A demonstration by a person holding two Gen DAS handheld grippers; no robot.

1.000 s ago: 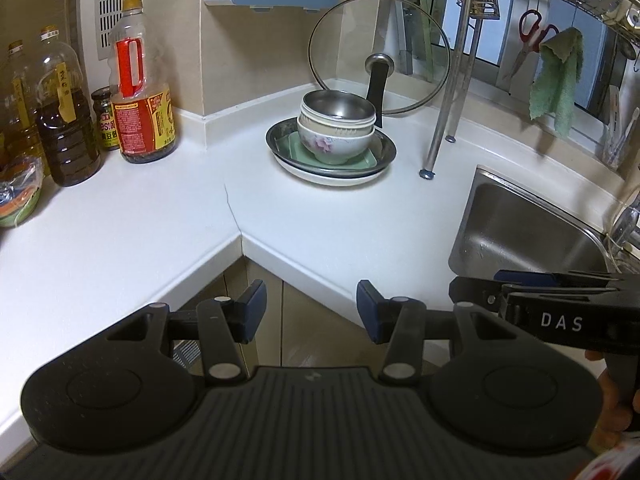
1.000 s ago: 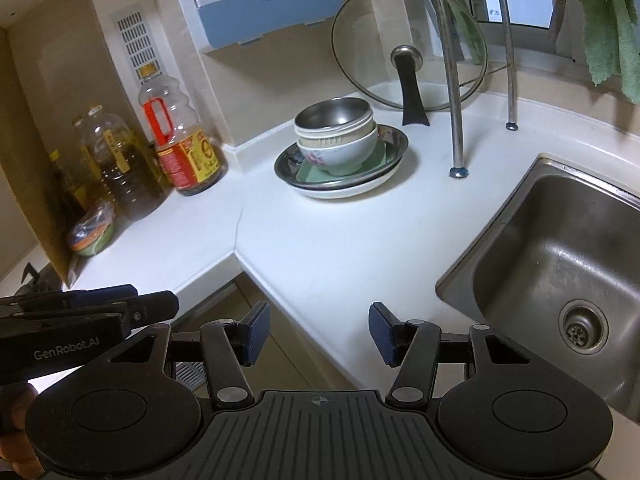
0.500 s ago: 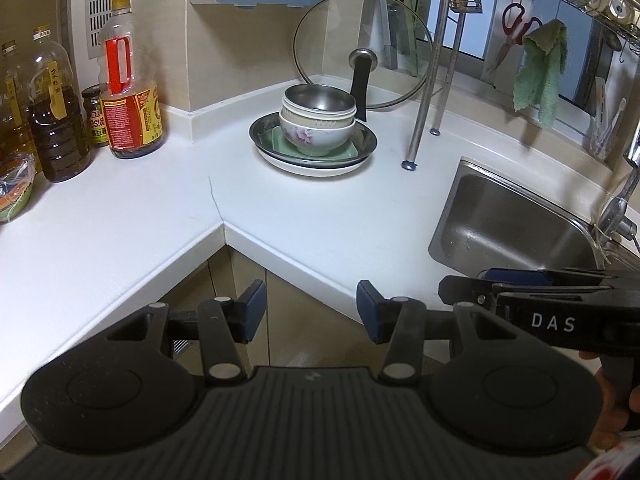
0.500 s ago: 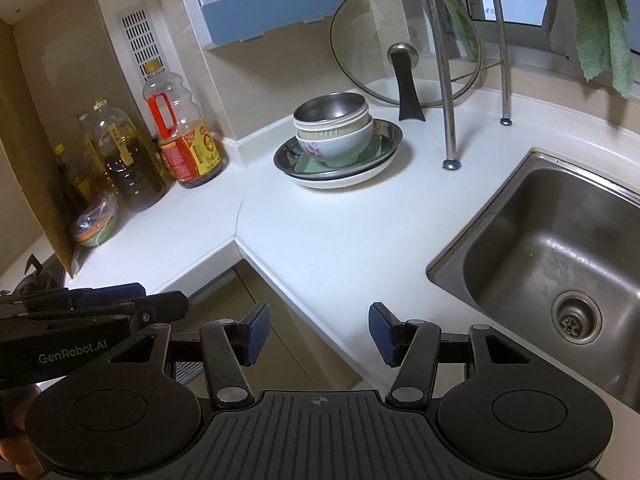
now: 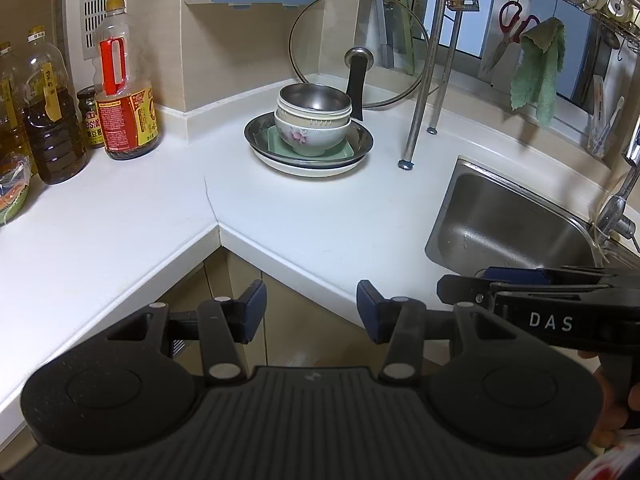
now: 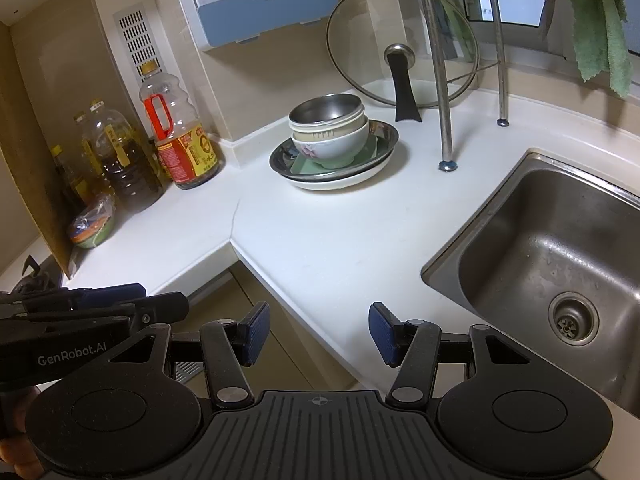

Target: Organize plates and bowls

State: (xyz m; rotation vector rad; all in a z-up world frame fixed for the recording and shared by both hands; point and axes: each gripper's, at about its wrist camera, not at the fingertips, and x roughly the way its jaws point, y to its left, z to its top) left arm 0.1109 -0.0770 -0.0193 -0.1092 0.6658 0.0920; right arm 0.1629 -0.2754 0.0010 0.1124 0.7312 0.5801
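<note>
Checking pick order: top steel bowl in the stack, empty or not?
Empty. The steel bowl shows only bare shiny metal inside in both views; it sits nested upright atop the other bowls.

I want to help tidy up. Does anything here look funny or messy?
Only the dish stack looks odd: a metal bowl sits on top of other bowls, on a green square plate between round ones. Nothing is spilled or broken.

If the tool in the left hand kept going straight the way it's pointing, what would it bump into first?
Probably the white countertop, somewhere short of the stacked dishes. The left tool is open and empty, angled downward with nothing in between, though depth is hard to judge.
</note>
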